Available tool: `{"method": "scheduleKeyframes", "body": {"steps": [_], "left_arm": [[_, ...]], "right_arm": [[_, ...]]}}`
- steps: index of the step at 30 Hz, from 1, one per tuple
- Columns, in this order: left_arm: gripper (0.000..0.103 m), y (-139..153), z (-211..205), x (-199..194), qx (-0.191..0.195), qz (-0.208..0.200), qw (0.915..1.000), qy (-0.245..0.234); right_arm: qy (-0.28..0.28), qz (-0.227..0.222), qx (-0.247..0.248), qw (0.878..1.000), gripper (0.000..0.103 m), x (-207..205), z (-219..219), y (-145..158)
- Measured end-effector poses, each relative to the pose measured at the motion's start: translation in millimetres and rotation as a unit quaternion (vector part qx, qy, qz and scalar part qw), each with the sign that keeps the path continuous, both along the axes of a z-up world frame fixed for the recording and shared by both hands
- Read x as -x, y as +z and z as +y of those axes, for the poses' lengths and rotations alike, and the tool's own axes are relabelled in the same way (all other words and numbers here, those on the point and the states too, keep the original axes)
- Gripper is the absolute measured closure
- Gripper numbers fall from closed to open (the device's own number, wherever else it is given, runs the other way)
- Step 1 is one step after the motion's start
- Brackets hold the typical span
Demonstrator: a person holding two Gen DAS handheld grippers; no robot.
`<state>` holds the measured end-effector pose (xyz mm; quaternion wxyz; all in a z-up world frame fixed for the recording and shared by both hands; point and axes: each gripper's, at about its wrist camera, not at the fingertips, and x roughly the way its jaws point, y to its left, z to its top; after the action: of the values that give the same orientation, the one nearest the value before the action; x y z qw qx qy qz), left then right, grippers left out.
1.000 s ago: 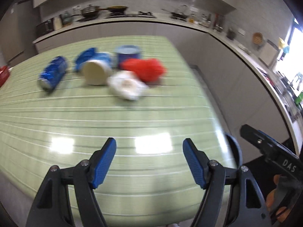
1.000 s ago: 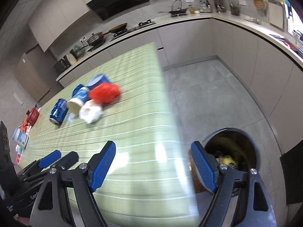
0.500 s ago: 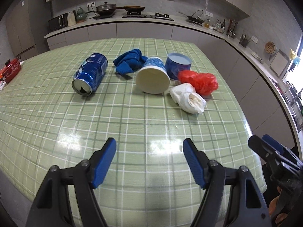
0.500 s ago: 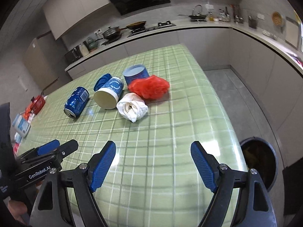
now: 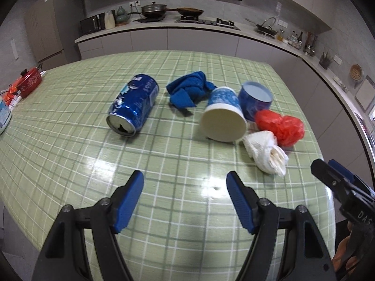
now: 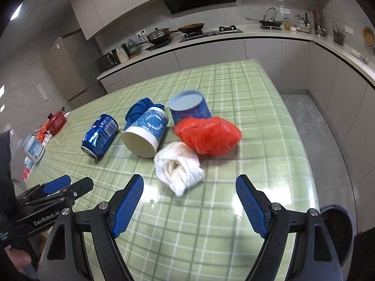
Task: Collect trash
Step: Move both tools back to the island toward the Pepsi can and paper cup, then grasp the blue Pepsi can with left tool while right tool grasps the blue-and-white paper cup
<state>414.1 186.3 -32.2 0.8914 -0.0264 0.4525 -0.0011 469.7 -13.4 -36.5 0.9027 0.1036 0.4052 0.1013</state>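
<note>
Trash lies grouped on the green checked table (image 5: 70, 154): a blue can (image 5: 132, 107) (image 6: 99, 135) on its side, a crumpled blue cloth (image 5: 188, 89), a tipped paper cup (image 5: 223, 119) (image 6: 145, 134), a blue round tub (image 5: 255, 98) (image 6: 188, 106), a red plastic bag (image 5: 280, 126) (image 6: 208, 134) and a white crumpled tissue (image 5: 267, 154) (image 6: 178, 167). My left gripper (image 5: 185, 182) is open over bare table, short of the can and cup. My right gripper (image 6: 189, 186) is open too, with the tissue just beyond its fingertips. Neither holds anything.
A dark trash bin (image 6: 337, 231) stands on the floor off the table's right edge. A red pouch (image 5: 29, 82) and a white pack (image 6: 32, 148) lie at the table's left end. Kitchen counters with pots run along the back wall.
Both views have swung across the table and closed in on the trash pile, which now looks larger and nearer. The bin has slid to the right wrist view's lower right corner. Jaws unchanged.
</note>
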Motion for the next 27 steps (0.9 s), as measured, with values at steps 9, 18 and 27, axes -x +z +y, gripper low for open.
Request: {"method": "scheduleKeyframes", "body": {"steps": [9,18,27], "left_arm": [[0.029,3.8,37.0,-21.0,-0.003,-0.007,1.0,0.006],[0.029,5.5,80.1,-56.7,-0.004,-0.013,0.9993,-0.034],[0.029,0.1,106.6,-99.2,0.006,-0.007,0.9982,-0.06]], "right_arm": [[0.014,-0.005,0.007,1.0,0.02,-21.3,43.4,8.7],[-0.034,0.013,0.018,0.999,0.02,-43.8,89.5,7.9],[-0.074,0.027,0.033,0.996,0.02,-73.9,118.9,4.4]]}}
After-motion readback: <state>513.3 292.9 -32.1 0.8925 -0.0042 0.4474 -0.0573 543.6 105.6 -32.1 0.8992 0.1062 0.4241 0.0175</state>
